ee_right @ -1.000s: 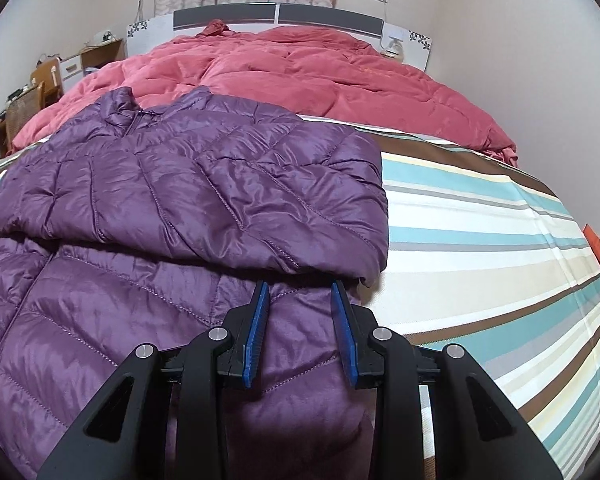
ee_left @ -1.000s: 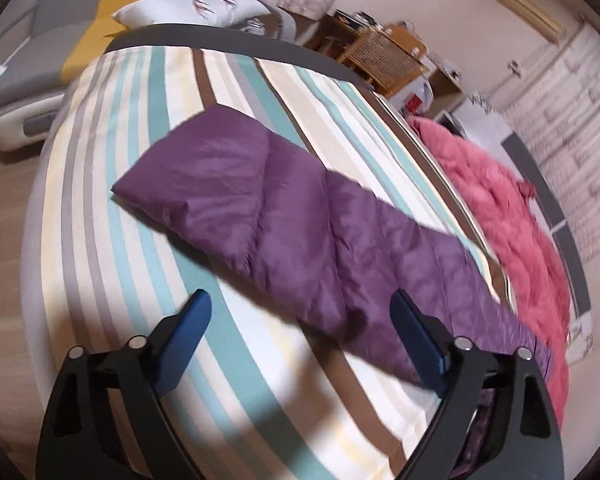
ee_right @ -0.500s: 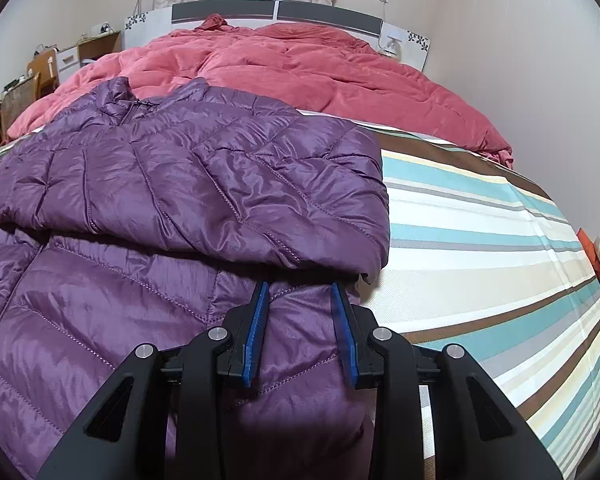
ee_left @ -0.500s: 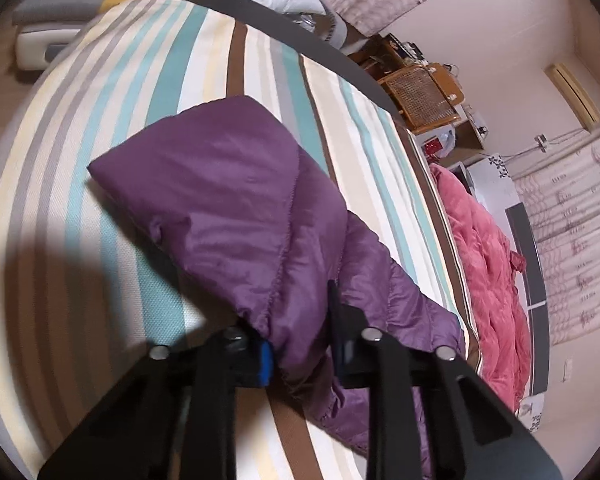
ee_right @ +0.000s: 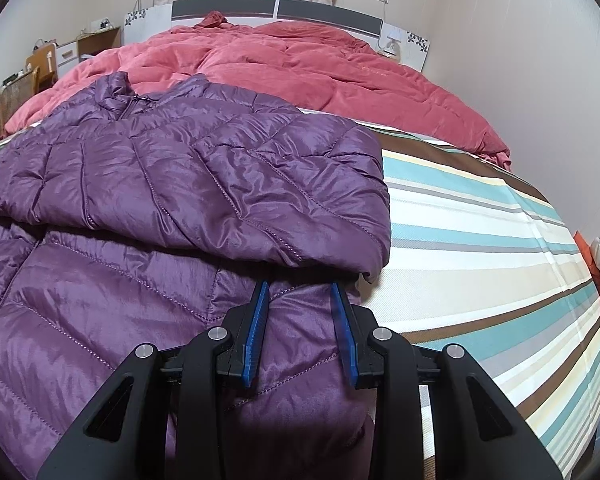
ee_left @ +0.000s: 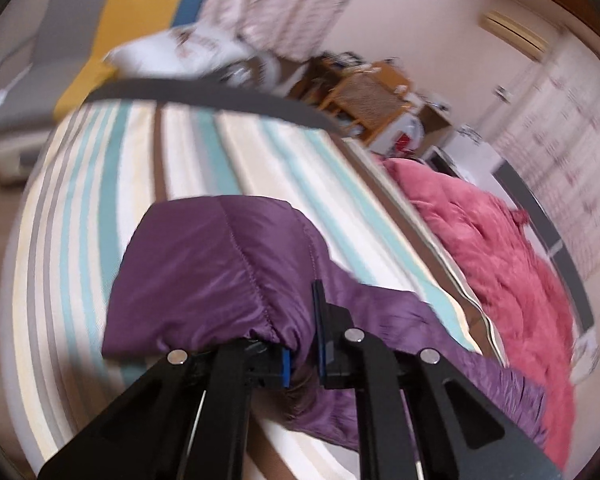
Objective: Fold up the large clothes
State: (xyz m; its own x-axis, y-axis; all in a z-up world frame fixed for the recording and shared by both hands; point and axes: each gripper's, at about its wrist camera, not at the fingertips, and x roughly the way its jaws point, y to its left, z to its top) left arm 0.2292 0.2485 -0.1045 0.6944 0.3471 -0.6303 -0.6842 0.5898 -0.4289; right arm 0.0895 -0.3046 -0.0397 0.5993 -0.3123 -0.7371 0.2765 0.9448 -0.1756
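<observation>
A purple quilted puffer jacket [ee_right: 172, 184] lies on the striped bed sheet [ee_right: 480, 240], its right sleeve folded across its body. My right gripper [ee_right: 300, 328] is shut on the jacket's lower hem fabric, which bunches between its blue pads. In the left wrist view my left gripper [ee_left: 300, 344] is shut on the cuff end of the other purple sleeve [ee_left: 212, 276] and holds it lifted above the striped sheet [ee_left: 100, 184].
A pink comforter [ee_right: 300, 64] lies bunched at the head of the bed, also in the left wrist view [ee_left: 492, 248]. A white pillow [ee_left: 172, 52], a grey and yellow couch [ee_left: 72, 28] and a wicker chair [ee_left: 360, 92] stand beyond the bed.
My left gripper came down from open above the sleeve, closed on its cuff, and now lifts it; the view is blurred by motion. My right gripper stays shut on the hem.
</observation>
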